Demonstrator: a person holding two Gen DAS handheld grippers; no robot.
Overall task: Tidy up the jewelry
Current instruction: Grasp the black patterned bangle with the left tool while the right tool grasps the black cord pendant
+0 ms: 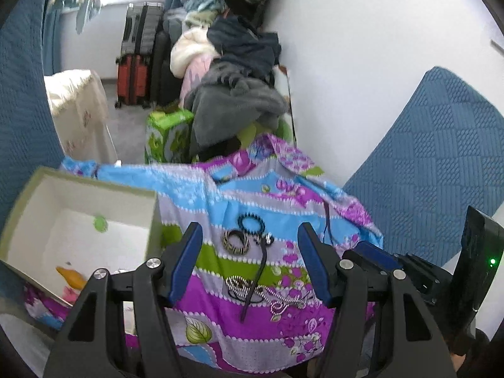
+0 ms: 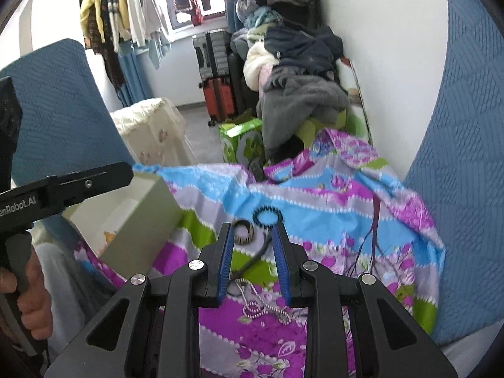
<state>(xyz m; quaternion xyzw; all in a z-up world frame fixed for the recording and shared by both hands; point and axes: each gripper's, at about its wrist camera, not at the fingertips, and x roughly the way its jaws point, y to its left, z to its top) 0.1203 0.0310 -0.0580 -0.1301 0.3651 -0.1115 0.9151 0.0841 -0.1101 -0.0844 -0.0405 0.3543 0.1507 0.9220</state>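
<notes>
We hold both grippers low over the bright floral cloth of purple, blue and green stripes. The left gripper has its blue-padded jaws spread wide and grips nothing. The right gripper has its jaws parted more narrowly, also with nothing between them.

Nearest us, at 6 o'clock under the jaws, lies a silver beaded chain in a loose tangle. A thin black cord runs across it, so lifting either piece may drag the other along or knot them tighter.

Further out, at about 12 o'clock from the right gripper's tips, sit a striped black-and-cream bangle and a black beaded bracelet ring, just beside each other. A closing pinch there could catch both, or gather the slippery cloth and shift everything on it.

At 9 o'clock stands the open pale green cardboard box with white inside, already holding a small green disc and an orange piece. We judge its near wall could be knocked by the left gripper while carrying jewelry over.
</notes>
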